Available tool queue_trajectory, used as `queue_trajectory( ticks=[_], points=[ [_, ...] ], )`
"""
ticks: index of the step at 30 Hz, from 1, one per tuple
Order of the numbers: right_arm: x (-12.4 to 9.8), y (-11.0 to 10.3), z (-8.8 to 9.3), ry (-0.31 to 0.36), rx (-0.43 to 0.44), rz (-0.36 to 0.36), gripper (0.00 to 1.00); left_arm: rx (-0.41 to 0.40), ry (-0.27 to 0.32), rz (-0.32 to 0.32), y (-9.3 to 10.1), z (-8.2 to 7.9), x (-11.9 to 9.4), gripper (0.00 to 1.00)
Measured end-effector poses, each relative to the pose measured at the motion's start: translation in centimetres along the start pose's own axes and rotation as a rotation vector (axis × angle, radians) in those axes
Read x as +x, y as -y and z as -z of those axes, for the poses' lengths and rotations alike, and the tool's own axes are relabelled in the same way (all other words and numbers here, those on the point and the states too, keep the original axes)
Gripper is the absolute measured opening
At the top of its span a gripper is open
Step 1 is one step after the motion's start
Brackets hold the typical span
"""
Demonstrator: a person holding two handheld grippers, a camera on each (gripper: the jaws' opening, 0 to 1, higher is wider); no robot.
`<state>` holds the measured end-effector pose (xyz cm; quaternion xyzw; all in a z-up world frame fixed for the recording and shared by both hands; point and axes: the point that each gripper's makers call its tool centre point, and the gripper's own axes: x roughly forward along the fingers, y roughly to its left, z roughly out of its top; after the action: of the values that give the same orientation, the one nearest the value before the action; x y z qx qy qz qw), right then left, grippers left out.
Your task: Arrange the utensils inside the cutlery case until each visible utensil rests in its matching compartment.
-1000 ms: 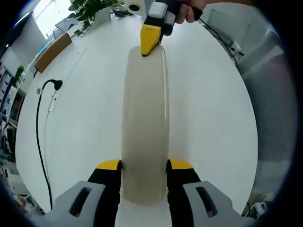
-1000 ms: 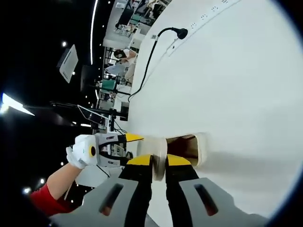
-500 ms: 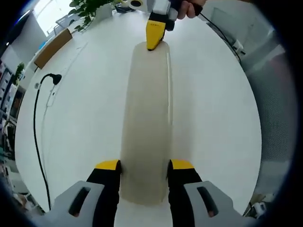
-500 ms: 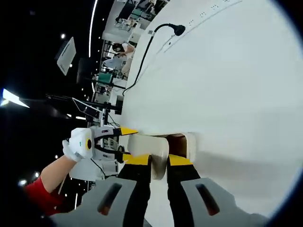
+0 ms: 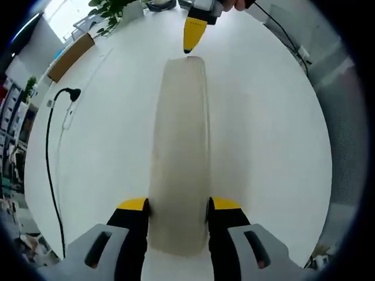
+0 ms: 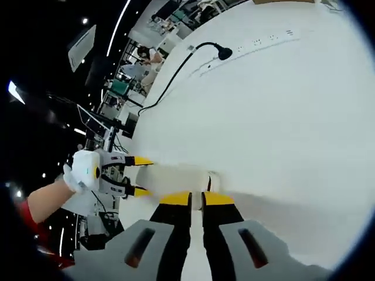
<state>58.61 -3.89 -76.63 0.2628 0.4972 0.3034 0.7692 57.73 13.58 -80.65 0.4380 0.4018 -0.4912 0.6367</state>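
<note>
Left claw grips the near end of the closed cutlery case on the table, right claw narrowed at its far end, so opening looks next.

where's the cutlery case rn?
Cutlery case lies lengthwise on the white table, near end between the left gripper's jaws, right gripper at its far end.
</note>
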Motion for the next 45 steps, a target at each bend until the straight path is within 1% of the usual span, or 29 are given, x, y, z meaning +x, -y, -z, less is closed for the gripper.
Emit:
queue_trajectory(
  ticks=[2, 4, 5, 7, 8, 9, 11, 12, 13, 14, 16, 19, 20, 21, 23, 26, 27, 29, 32, 33, 34, 35, 36, 37, 39, 41, 42, 44, 45],
  points=[
    [-0.3, 0.6, 0.3, 0.014, 0.014, 0.013, 0.14, 0.033, 0.005, -0.013, -0.1, -0.1, -0.1, 0.41],
    [-0.2, 1.3, 0.7, 0.026, 0.055, 0.028, 0.18, 0.037, 0.000, -0.019, -0.1, -0.1, -0.1, 0.41],
    [-0.1, 1.4, 0.8, 0.040, 0.119, 0.018, 0.18, 0.035, -0.003, -0.023, -0.2, -0.1, -0.1, 0.41],
    [0.5, 1.3, 0.9, 0.059, 0.197, -0.028, 0.17, 0.051, -0.016, -0.041, -0.3, -0.1, -0.2, 0.41],
    [0.7, 1.4, 0.9, 0.070, 0.191, -0.030, 0.18, 0.069, -0.019, -0.047, -0.4, -0.2, -0.3, 0.40],
    [1.0, 1.3, 1.4, 0.066, 0.182, -0.030, 0.19, 0.069, -0.018, -0.047, -0.3, -0.2, -0.3, 0.40],
    [1.5, 1.2, 1.5, 0.058, 0.182, -0.035, 0.19, 0.064, -0.019, -0.048, -0.4, -0.3, -0.4, 0.40],
    [1.9, 1.2, 1.8, 0.056, 0.167, -0.035, 0.17, 0.050, -0.015, -0.058, -0.4, -0.4, -0.6, 0.40],
    [2.0, 1.4, 1.8, 0.066, 0.157, -0.018, 0.16, 0.046, 0.001, -0.065, -0.4, -0.5, -0.8, 0.40],
    [2.1, 1.8, 1.8, 0.077, 0.111, -0.010, 0.17, 0.051, -0.002, -0.064, -0.3, -0.4, -0.7, 0.39],
    [2.1, 1.5, 1.8, 0.098, 0.142, -0.029, 0.16, 0.081, -0.022, -0.080, -0.5, 0.0, -0.6, 0.39],
    [2.0, 1.2, 1.8, 0.149, 0.137, -0.048, 0.14, 0.052, -0.014, -0.091, -0.6, 0.0, -0.6, 0.39],
    [1.8, 1.0, 1.9, 0.155, 0.175, -0.070, 0.13, 0.041, -0.010, -0.091, -0.6, -0.1, -0.6, 0.40],
    [1.6, 1.0, 1.9, 0.159, 0.190, -0.087, 0.11, 0.040, -0.010, -0.088, -0.6, -0.1, -0.6, 0.40],
    [1.2, 0.7, 2.0, 0.166, 0.241, -0.125, 0.07, 0.068, -0.011, -0.075, -0.6, -0.1, -0.5, 0.41],
    [0.9, 0.2, 2.8, 0.159, 0.241, -0.126, 0.07, 0.061, -0.019, -0.078, -1.1, 0.1, -0.1, 0.46],
    [0.8, 0.0, 2.9, 0.164, 0.237, -0.126, 0.07, 0.036, -0.015, -0.062, -1.0, 0.1, 0.1, 0.47],
    [0.9, -0.2, 3.0, 0.167, 0.237, -0.129, 0.07, 0.019, -0.003, -0.054, -0.9, -0.2, 0.1, 0.41],
    [0.8, -0.4, 3.0, 0.170, 0.249, -0.138, 0.07, 0.029, -0.014, -0.046, -0.7, -0.1, 0.0, 0.41],
    [0.8, -0.7, 3.1, 0.174, 0.210, -0.142, 0.08, 0.037, -0.018, -0.041, -0.6, 0.0, 0.0, 0.41],
    [0.9, -0.8, 3.3, 0.159, 0.169, -0.144, 0.08, 0.047, -0.022, -0.037, -0.5, 0.0, -0.1, 0.41],
    [1.0, -0.8, 3.4, 0.150, 0.085, -0.133, 0.09, 0.050, -0.021, -0.035, -0.5, 0.0, -0.1, 0.41],
    [1.1, -0.8, 3.4, 0.150, 0.036, -0.123, 0.10, 0.050, -0.021, -0.032, -0.4, 0.0, -0.2, 0.41],
    [1.3, -0.9, 3.5, 0.132, 0.014, -0.111, 0.12, 0.057, -0.021, -0.033, -0.4, 0.0, -0.2, 0.41],
    [1.6, -1.2, 3.6, 0.120, 0.020, -0.108, 0.11, 0.067, -0.024, -0.033, -0.3, -0.1, -0.3, 0.41],
    [1.6, -0.9, 3.2, 0.139, 0.034, -0.093, 0.11, 0.062, -0.025, -0.029, -0.2, -0.1, -0.4, 0.40],
    [1.6, -0.8, 3.2, 0.147, 0.036, -0.093, 0.08, 0.070, -0.020, -0.029, -0.2, -0.2, -0.5, 0.40],
    [1.8, -0.5, 3.4, 0.139, 0.050, -0.090, 0.07, 0.086, -0.037, -0.034, -0.3, 0.2, -0.3, 0.41],
    [1.9, -0.4, 3.6, 0.136, 0.059, -0.092, 0.07, 0.095, -0.028, -0.038, -0.3, 0.2, -0.3, 0.41]
  ],
)
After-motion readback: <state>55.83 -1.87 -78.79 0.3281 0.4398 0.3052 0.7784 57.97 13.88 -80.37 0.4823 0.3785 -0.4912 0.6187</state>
